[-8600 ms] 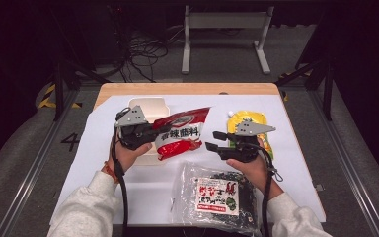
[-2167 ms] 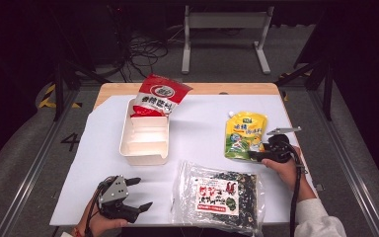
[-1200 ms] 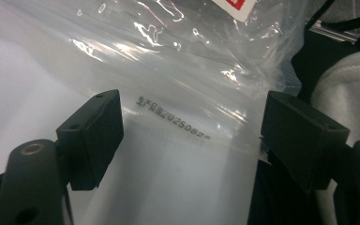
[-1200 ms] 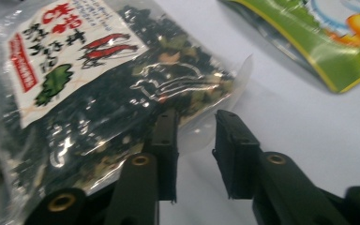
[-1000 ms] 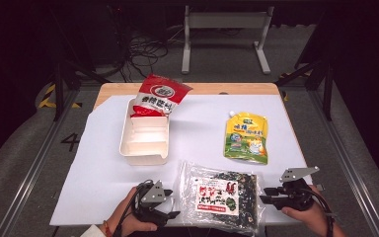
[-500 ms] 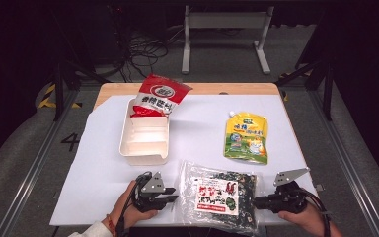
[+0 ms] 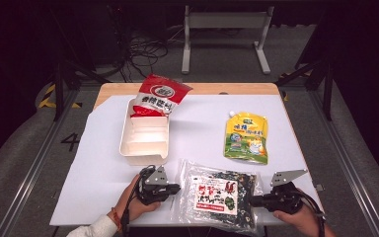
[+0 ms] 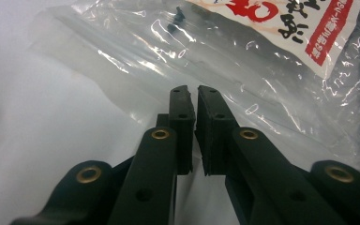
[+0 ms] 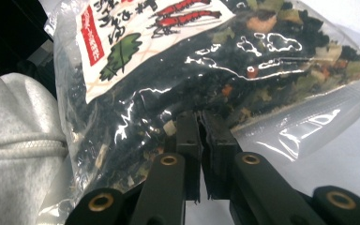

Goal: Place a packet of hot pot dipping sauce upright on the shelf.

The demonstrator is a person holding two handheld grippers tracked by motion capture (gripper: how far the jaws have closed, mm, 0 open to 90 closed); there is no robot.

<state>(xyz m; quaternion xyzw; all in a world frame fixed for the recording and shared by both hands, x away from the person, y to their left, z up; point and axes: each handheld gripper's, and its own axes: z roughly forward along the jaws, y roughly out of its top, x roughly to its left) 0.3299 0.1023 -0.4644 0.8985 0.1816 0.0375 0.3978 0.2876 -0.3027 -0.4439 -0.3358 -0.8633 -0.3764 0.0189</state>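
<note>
The clear bag of dried seaweed mix [image 7: 220,197] lies at the table's near edge, where it lay a second ago. The left gripper [image 7: 173,187] and the right gripper [image 7: 254,200] have moved in from either side, jaws just closing, each now clenched on a bag edge. Its near edge is cut off below.

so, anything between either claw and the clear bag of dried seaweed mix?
Nothing visible. The left claw is closed on the clear bag of dried seaweed mix at its left edge, the right claw on its right edge; both have just been closing.
</note>
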